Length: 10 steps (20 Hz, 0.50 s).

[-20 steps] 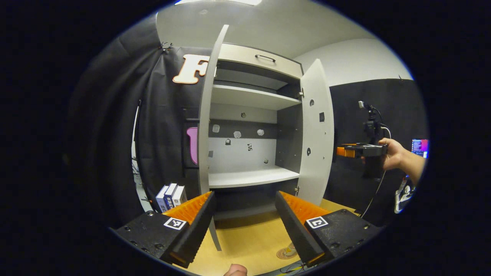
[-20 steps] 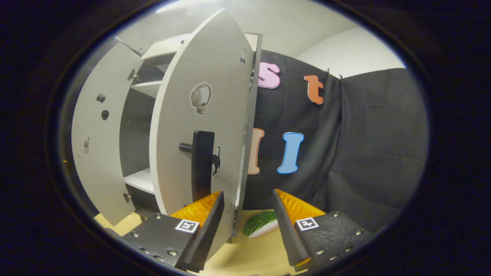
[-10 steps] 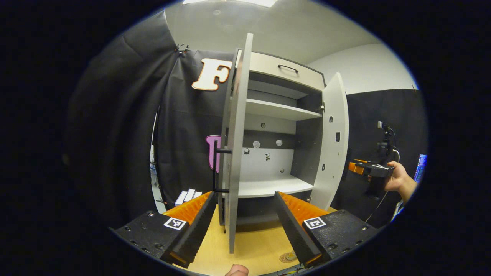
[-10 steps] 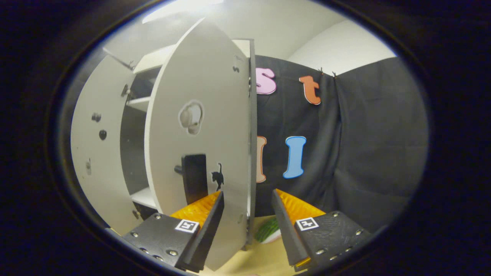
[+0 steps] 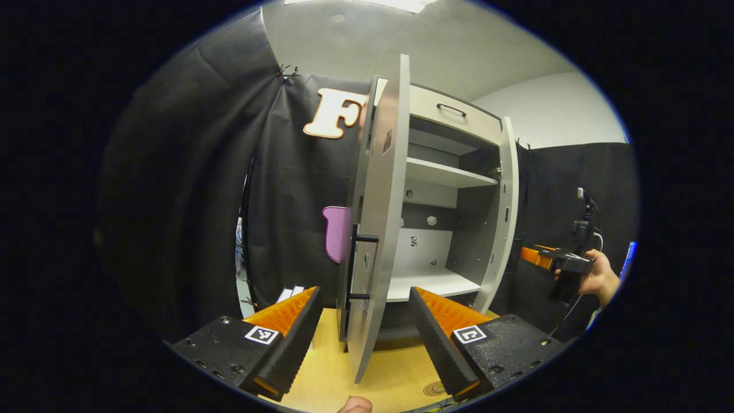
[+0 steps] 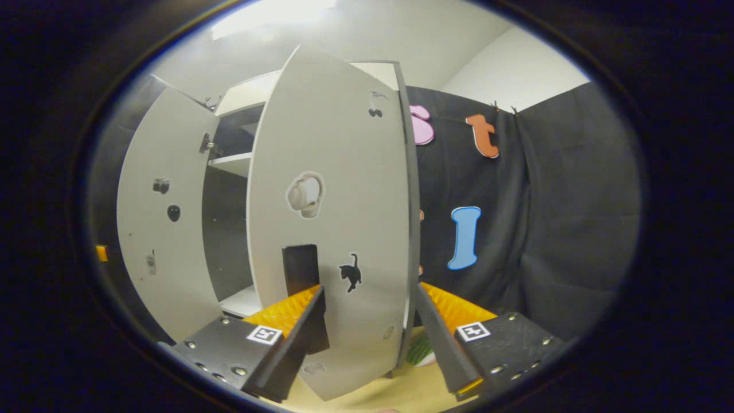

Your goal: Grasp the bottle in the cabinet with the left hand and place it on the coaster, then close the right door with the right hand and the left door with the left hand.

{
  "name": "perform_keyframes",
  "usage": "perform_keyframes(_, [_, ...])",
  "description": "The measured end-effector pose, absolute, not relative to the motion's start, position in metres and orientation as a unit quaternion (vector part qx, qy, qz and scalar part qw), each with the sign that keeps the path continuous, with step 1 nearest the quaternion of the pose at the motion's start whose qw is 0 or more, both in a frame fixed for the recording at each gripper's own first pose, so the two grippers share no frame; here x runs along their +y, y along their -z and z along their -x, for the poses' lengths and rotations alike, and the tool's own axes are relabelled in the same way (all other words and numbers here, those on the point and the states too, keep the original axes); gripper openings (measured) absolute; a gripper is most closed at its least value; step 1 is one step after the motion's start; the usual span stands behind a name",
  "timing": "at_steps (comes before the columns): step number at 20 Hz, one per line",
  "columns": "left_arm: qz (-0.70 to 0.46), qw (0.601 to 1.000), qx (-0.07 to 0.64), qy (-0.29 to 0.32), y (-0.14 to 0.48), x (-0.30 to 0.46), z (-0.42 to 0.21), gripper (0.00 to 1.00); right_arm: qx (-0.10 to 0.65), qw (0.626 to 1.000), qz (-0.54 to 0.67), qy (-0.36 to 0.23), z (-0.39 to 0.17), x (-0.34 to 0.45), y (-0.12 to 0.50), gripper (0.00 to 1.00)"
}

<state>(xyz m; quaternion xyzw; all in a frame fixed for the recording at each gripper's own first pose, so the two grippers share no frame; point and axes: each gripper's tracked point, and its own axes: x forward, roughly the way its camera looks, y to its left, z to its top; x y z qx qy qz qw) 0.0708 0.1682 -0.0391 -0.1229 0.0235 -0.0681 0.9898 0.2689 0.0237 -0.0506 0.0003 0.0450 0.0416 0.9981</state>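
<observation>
While both cabinet doors stand ajar and the shelves inside look bare, the step in hand appears to be the door closing, the bottle part seemingly behind us; no bottle is visible, and what may be the coaster (image 5: 434, 388) peeks out low by the tip of the left gripper's (image 5: 362, 338) right-hand finger on the tabletop (image 5: 327, 367). In the right gripper view the right gripper (image 6: 370, 338) has its jaws released and empty, with the outer face of the right door (image 6: 335, 229) straight ahead between them and its dark handle (image 6: 300, 268) just above the left-hand finger. In the left gripper view the jaws are likewise parted and hold nothing, and the left door (image 5: 375, 229) hangs edge-on between them, its handle (image 5: 355, 267) on the far side. Next, I judge, the right gripper should press the door face toward the cabinet (image 5: 453, 172) until shut, then the left gripper follows.
</observation>
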Motion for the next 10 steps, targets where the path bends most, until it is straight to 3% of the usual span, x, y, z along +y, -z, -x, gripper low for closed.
perform_keyframes(2, [0.123, 0.990, 0.025, 0.062, 0.039, 0.177, -0.073, 0.95, 0.048, 0.998, 0.015, -0.038, -0.261, 0.023, 0.053, 1.00])
perform_keyframes(10, [0.116, 0.992, 0.040, 0.003, 0.057, 0.244, -0.095, 0.95, 0.042, 0.998, 0.003, -0.055, -0.207, 0.009, 0.044, 1.00])
